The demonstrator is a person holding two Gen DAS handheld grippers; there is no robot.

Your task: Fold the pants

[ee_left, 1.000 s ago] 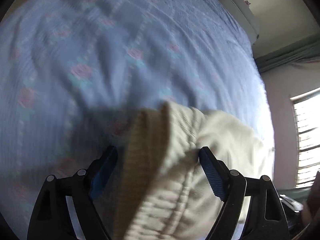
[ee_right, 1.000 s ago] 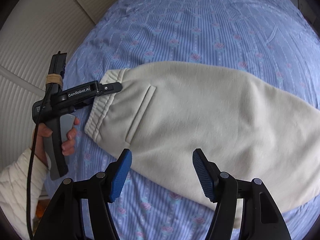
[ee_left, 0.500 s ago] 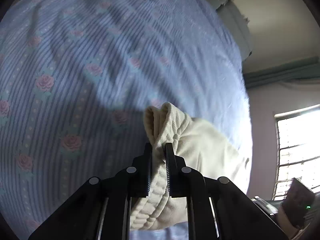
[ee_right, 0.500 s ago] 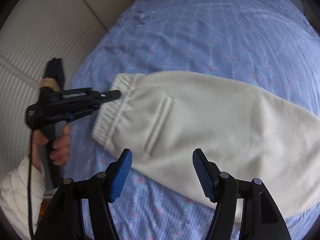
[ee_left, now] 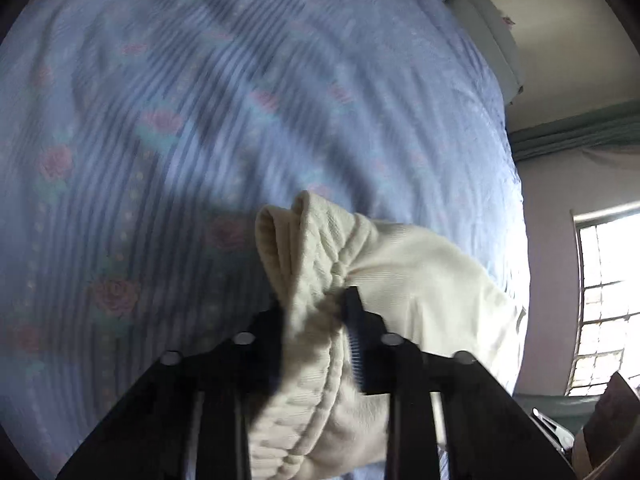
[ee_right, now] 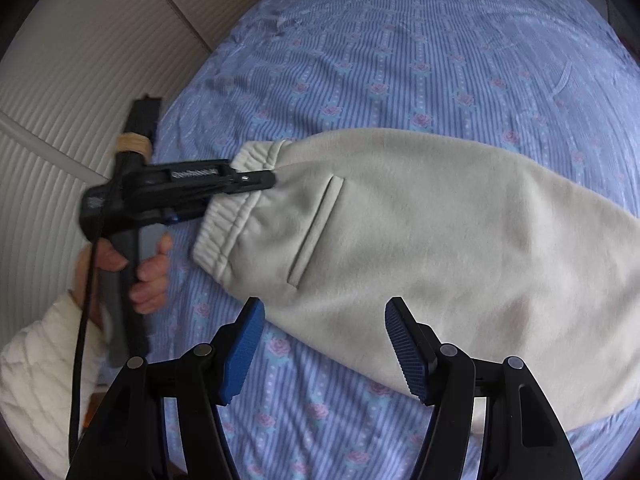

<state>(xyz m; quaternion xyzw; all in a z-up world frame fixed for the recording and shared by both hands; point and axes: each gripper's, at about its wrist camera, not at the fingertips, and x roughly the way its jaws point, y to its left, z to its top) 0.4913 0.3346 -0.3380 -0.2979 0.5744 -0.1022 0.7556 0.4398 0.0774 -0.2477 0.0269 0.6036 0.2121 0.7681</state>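
Left gripper [ee_left: 316,300] fingers clamp pants [ee_right: 420,248] waistband [ee_right: 236,200], prob. starting fold; right gripper [ee_right: 324,344], fingers spread w/ nothing, needs grip near waistband.

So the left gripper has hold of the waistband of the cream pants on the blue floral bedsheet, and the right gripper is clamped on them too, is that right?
Not quite. The right gripper is open and holds nothing, hovering above the cream pants, as the right wrist view shows. The left gripper is shut on the waistband, over the blue floral bedsheet.
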